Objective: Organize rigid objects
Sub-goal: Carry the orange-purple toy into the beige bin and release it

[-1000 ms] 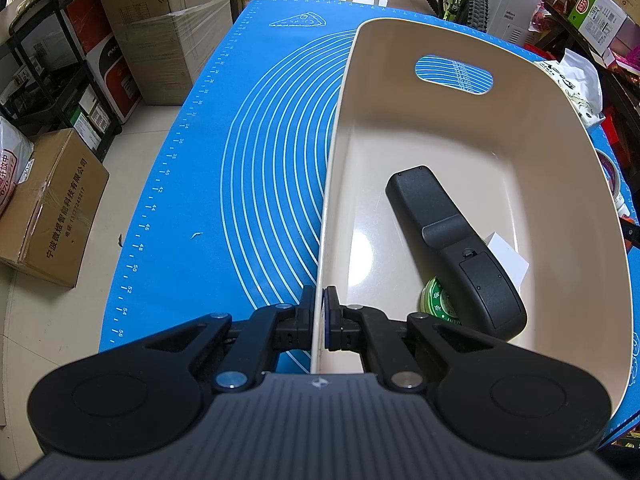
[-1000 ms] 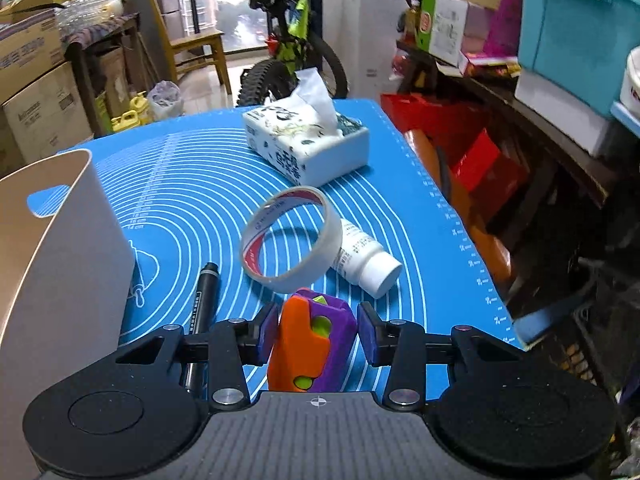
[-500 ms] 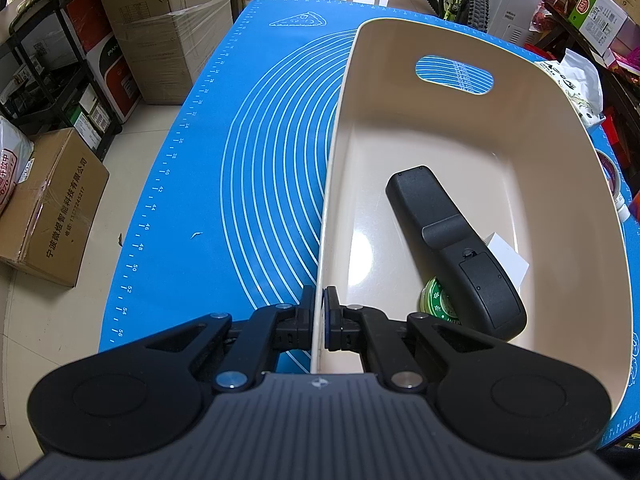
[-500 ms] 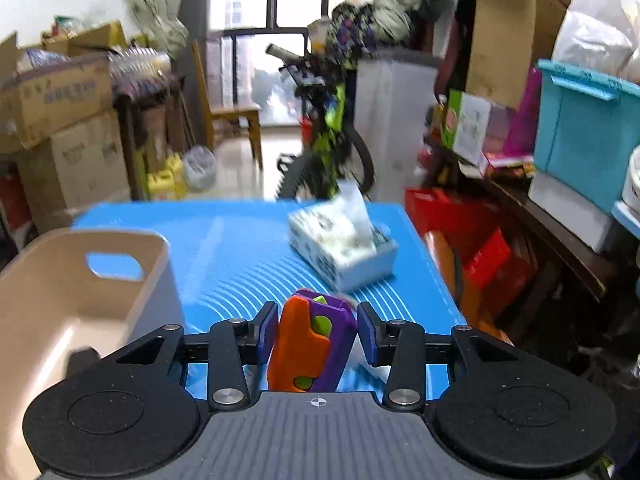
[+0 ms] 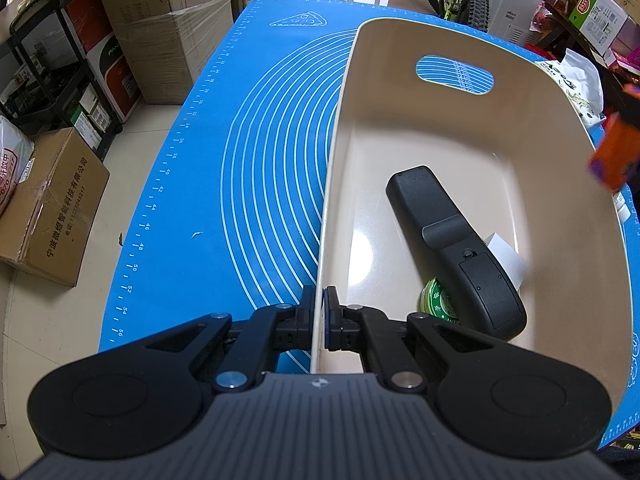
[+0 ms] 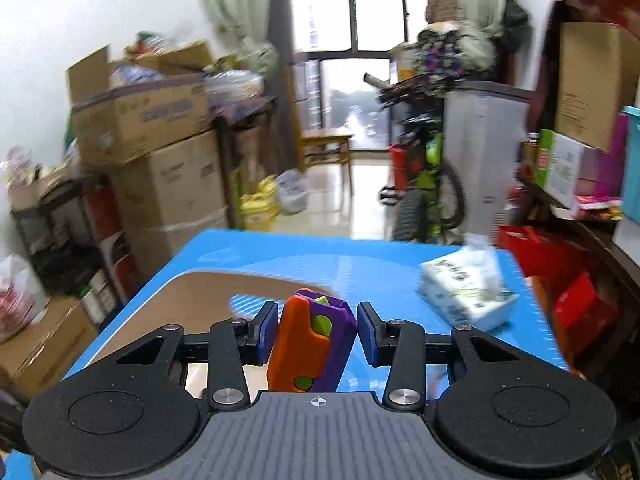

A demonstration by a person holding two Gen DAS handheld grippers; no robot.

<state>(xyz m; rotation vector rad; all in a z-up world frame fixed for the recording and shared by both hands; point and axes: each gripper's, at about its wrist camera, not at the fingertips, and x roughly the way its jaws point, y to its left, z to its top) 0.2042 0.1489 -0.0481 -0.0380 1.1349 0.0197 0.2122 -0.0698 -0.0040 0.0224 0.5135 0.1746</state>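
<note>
The left hand-held gripper (image 5: pixel 319 318) is pinching the near wall of the beige bin (image 5: pixel 532 80) on the blue surface (image 5: pixel 240 160), steadying it. The right hand-held gripper (image 6: pixel 317 338) is clamping the orange-and-purple toy (image 6: pixel 314 340), hanging above the bin's edge. It is probably best lowering the toy over bare floor beyond the black remote (image 5: pixel 456 240) before spreading

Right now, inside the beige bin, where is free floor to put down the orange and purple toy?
In the beige bin, the far half is bare, between the handle cutout and the black remote. A strip along the left wall also looks free. The near right corner is crowded: remote, green tin, white card.
</note>
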